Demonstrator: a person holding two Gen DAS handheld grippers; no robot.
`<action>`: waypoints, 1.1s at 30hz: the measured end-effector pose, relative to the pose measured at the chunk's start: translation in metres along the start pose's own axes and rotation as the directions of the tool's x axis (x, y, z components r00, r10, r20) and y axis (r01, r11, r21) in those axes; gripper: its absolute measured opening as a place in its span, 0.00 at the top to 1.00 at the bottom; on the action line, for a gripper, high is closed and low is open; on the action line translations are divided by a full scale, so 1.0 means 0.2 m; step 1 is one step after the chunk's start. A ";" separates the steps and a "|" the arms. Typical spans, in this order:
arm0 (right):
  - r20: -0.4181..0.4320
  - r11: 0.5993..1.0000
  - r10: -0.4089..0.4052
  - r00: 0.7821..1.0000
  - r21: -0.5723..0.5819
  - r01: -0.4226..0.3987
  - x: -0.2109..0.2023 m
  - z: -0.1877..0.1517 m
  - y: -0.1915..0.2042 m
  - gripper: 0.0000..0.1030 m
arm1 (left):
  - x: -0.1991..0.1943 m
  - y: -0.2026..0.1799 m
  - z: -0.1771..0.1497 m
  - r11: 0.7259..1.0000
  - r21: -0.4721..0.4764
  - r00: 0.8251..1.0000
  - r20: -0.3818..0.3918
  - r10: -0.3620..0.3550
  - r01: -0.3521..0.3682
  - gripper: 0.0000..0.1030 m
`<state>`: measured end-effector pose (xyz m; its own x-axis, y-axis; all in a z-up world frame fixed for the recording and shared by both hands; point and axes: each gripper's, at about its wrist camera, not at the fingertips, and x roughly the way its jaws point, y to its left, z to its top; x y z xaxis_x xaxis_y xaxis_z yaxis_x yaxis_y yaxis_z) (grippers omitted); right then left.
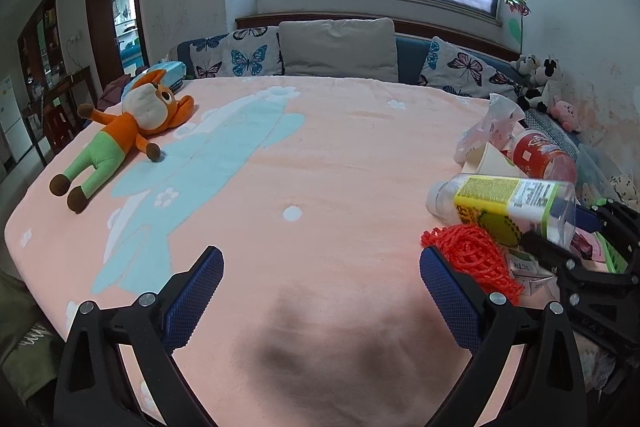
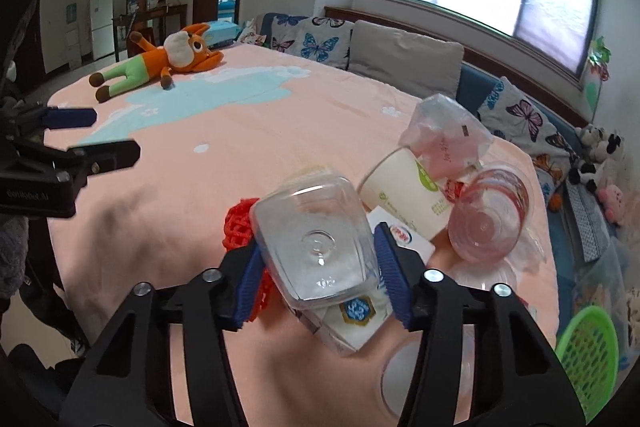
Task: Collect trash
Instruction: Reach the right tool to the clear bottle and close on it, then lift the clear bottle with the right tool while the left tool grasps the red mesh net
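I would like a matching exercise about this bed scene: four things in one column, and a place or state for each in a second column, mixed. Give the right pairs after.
Things:
1. clear bottle
2. plush toy
3. left gripper
4. green basket

Places or states:
a. open, nothing between its pads
b. at the lower right edge of the right wrist view
c. between the pads of the right gripper
d. lying on the far left of the blanket

Pairs: 1-c, 2-d, 3-a, 4-b
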<state>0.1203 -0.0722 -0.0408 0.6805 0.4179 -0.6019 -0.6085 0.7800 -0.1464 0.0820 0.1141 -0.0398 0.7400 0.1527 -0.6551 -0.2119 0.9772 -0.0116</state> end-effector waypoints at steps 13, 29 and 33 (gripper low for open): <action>0.020 0.995 0.031 0.999 0.091 -0.033 0.08 0.24 -0.15 0.54 | 0.07 -0.08 -0.02 0.994 0.015 0.993 -0.048 -0.103 0.104 0.07; 0.016 0.987 0.085 0.996 0.138 -0.087 0.03 0.38 -0.26 0.55 | 0.23 -0.33 0.01 0.966 0.059 0.961 -0.136 -0.241 0.251 0.15; 0.038 0.985 0.088 0.995 0.146 -0.092 -0.03 0.40 -0.29 0.55 | 0.31 -0.36 0.02 0.956 0.036 0.944 -0.175 -0.280 0.291 0.23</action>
<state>0.1837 -0.0830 0.0345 0.6395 0.5018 -0.5824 -0.6024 0.7978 0.0259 0.1452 0.0538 -0.0760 0.6459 -0.1554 -0.7474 0.0356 0.9841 -0.1739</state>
